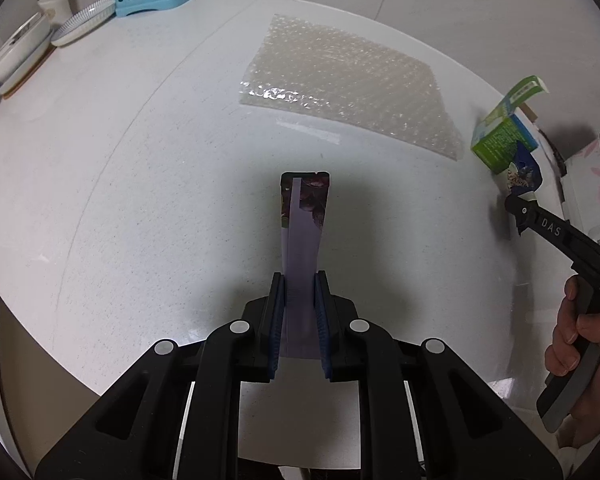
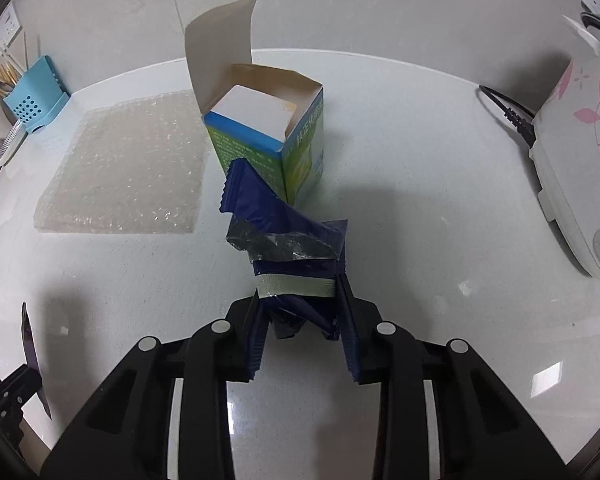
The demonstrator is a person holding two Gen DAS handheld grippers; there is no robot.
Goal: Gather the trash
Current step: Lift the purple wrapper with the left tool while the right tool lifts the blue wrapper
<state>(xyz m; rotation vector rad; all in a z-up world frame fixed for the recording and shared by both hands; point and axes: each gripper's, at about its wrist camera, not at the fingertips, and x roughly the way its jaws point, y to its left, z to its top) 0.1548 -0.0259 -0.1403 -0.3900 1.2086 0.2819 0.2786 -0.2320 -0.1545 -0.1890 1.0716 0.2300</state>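
left tongs (image 1: 300, 300): clamped on flat purple foil wrapper (image 1: 303, 224) | right tongs (image 2: 300, 300): gripping crumpled dark-blue wrapper (image 2: 284, 220), touching open green-blue carton (image 2: 268, 132) | white table (image 1: 140, 200)

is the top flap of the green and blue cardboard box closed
No, the green and blue cardboard box stands with its white top flap raised and its inside open to view, just behind the crumpled dark blue wrapper held by the right gripper.
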